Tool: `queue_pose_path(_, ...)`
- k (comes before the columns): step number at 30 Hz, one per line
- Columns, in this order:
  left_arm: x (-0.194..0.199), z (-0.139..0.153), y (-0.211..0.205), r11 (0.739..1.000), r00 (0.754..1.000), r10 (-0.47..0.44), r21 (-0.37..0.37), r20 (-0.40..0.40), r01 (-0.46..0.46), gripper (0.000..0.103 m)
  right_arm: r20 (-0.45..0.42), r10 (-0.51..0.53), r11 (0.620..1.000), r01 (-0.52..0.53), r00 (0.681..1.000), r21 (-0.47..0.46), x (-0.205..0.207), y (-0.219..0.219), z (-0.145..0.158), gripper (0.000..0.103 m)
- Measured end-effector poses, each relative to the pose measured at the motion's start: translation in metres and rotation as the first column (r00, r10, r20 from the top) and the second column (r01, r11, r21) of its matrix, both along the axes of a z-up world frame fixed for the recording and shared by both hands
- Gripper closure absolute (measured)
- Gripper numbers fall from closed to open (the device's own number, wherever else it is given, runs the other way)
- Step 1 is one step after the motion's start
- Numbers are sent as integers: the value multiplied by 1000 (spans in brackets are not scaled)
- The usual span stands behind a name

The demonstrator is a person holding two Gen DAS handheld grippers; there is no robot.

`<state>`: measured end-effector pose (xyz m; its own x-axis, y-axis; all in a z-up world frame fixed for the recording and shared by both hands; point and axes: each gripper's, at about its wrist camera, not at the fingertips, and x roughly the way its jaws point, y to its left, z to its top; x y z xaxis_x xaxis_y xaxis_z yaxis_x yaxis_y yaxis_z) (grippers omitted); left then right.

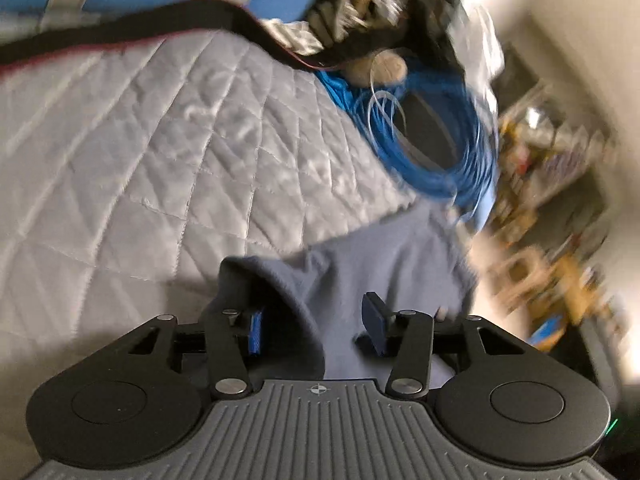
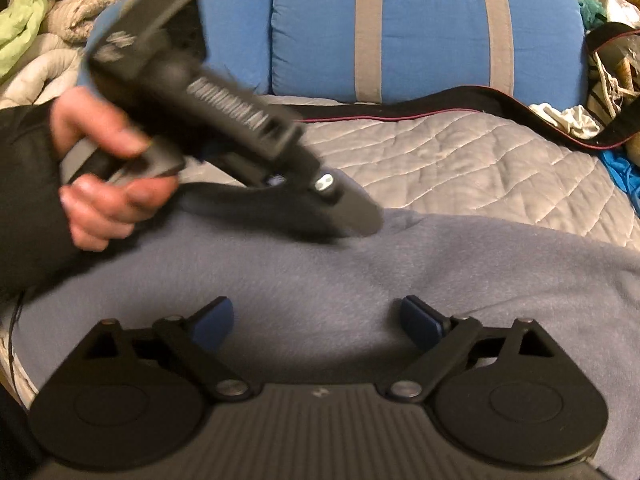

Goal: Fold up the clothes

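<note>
A grey quilt (image 2: 460,160) covers the bed, with a blue pillow (image 2: 424,28) at its head and a blue cable coil (image 1: 436,148) at one side. A blue-grey fleece (image 2: 360,272) lies spread on the quilt. The right gripper (image 2: 316,320) hovers over it, jaws wide apart and empty. The left gripper (image 1: 316,328) stands part open, a fold of fleece between its pads, which don't press it. A hand (image 2: 104,168) holds its handle

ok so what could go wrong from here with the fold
1. The left tool has blue-grey fleece bunched between open fingers; closing may pinch an uneven wad.
2. The coiled blue cable lies against the fleece's far edge and could snag.
3. The right tool is open, holding nothing.
</note>
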<state>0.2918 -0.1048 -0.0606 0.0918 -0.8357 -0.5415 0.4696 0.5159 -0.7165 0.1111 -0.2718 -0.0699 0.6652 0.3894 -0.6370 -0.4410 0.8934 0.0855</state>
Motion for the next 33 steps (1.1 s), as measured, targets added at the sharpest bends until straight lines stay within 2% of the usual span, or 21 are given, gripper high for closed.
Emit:
queue_pose_path(3,22,-14,13,988,984,86,-111,-154,-103,60,4,12,1000,-12,1000,-14,-2,1,-2,7)
queue_pose_path(4,27,-18,17,984,976,107,-118,-190,-131,76,0,11,1000,-11,1000,-11,-2,0,-2,6)
queue_pose_path(5,29,-19,18,985,973,125,-95,-194,-145,98,-7,9,1000,-9,1000,-5,-1,0,-2,6)
queue_pose_path(6,31,-19,17,988,977,133,-54,-168,-143,100,-11,7,1000,-7,1000,-1,-1,-1,-2,6)
queue_pose_path(10,33,-17,14,992,984,123,-4,-129,-124,100,-9,11,1000,-11,1000,-9,-2,0,-3,6)
queue_pose_path(15,40,-10,32,992,984,123,-17,-132,-126,100,-8,18,1000,-18,1000,-16,-2,0,-4,5)
queue_pose_path(20,48,7,69,959,956,279,-34,-96,-283,100,-9,21,1000,-22,1000,-19,-1,0,-5,4)
queue_pose_path(23,42,24,85,941,940,338,7,-39,-338,96,-10,24,1000,-24,1000,-13,0,-1,-5,4)
queue_pose_path(24,37,30,87,945,945,326,19,-21,-326,89,-10,24,1000,-24,1000,-11,0,-1,-5,4)
queue_pose_path(25,31,35,89,951,951,309,33,-2,-308,73,-11,24,1000,-24,1000,-10,0,-1,-5,4)
queue_pose_path(26,23,41,90,954,955,295,54,29,-296,67,-11,23,1000,-23,1000,-10,0,-1,-4,3)
queue_pose_path(29,-6,58,93,940,945,298,128,135,-315,67,-14,18,1000,-18,1000,-5,1,0,-3,3)
queue_pose_path(33,-56,79,96,897,904,293,236,312,-373,67,-22,9,1000,-9,1000,3,2,0,-2,3)
